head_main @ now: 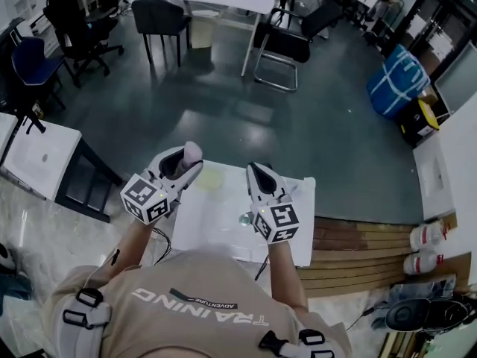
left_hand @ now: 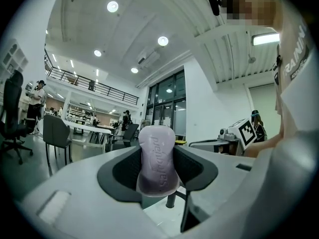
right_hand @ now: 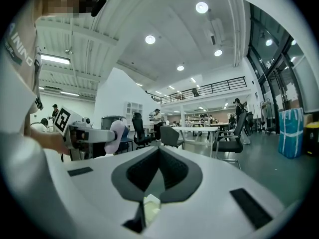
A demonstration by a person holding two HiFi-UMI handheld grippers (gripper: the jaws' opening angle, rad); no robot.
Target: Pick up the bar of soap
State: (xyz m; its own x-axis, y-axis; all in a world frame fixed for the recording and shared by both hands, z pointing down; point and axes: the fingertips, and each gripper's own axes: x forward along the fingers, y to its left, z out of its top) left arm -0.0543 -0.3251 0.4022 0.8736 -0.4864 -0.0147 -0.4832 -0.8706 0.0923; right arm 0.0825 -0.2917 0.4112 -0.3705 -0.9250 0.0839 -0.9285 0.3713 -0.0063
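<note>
Above the small white table (head_main: 216,222): the left gripper (head_main: 182,167) hung over the table's far-left corner, clamped on the pale lilac, round-ended bar of soap (left_hand: 157,158). The bar was clear of the tabletop, so the pick-up looked as good as done.
Right gripper (right_hand: 159,157): over the table's far-right part, jaws brought together at the tips, nothing between them.
Grip: the bar stood on end between the dark pads (left_hand: 127,171), pinched across its narrow sides at the lower half, with its upper half poking out past the jaw tips.
Risk of slipping: I'd judge the bar likely to squirt out if the squeeze tightened, since its sides curved and looked slick and the pads met it on a narrow strip only.
Risk of dropping: a tilt or jolt might loosen it. It hung at the table's edge, so it could as easily land on the grey floor (head_main: 223,103) beyond the table as on the top.
Soap surface: smooth, waxy-looking and matte, with moulded lettering along one face.
Pads: dark and finely ribbed, set in hard white plastic shells.
Tabletop: flat, white and slightly glossy, with a pale yellowish patch (head_main: 209,177) at the far edge just beside the soap; what it was I couldn't tell.
</note>
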